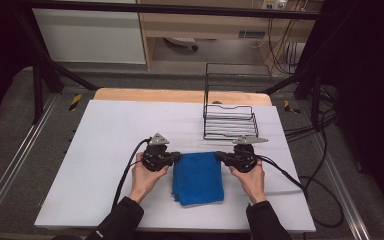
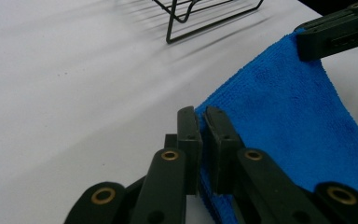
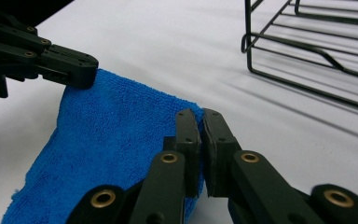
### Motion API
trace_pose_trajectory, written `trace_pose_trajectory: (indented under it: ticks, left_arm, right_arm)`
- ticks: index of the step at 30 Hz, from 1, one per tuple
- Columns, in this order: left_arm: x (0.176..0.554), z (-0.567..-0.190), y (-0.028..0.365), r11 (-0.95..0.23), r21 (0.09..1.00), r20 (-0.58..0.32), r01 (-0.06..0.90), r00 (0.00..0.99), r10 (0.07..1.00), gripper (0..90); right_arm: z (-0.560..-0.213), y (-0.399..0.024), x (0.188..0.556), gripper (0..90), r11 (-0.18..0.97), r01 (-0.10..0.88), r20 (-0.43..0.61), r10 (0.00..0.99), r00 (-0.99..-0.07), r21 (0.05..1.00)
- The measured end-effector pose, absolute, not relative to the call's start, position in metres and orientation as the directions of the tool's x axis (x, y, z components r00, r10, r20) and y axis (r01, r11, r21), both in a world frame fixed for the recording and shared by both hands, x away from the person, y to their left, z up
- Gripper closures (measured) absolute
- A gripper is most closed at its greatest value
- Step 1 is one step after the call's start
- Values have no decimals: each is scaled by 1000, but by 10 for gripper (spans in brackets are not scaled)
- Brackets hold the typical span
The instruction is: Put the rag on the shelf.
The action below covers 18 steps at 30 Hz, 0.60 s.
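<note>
— How do the tools stand?
— The left tool (image 1: 176, 156) has its jaws pinched on the far left corner of the blue towel (image 1: 198, 178); the right tool (image 1: 221, 156) is closed the same way on the far right corner.
— And the towel?
— Folded, lying flat near the desk's (image 1: 105, 150) front edge, midway across, with the wire rack (image 1: 229, 120) beyond it toward the far right corner.
— What would do the step well?
— Likely a lift or fold: both corners should rise level, at one pace, edge taut.
</note>
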<state>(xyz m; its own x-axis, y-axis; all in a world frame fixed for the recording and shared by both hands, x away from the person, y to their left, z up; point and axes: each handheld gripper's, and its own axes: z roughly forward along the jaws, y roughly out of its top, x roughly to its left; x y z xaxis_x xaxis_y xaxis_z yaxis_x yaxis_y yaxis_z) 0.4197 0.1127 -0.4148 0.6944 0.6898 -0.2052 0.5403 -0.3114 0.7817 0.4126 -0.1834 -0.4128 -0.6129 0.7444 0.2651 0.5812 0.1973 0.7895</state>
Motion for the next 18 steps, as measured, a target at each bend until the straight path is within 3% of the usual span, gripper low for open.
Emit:
trace_pose_trajectory:
  ticks: [18]
  left_arm:
    - [407,-386,113,-279,836,-184,473,719,670,852]
  right_arm:
    - [-392,-189,403,868,160,508,229,751,-619,847]
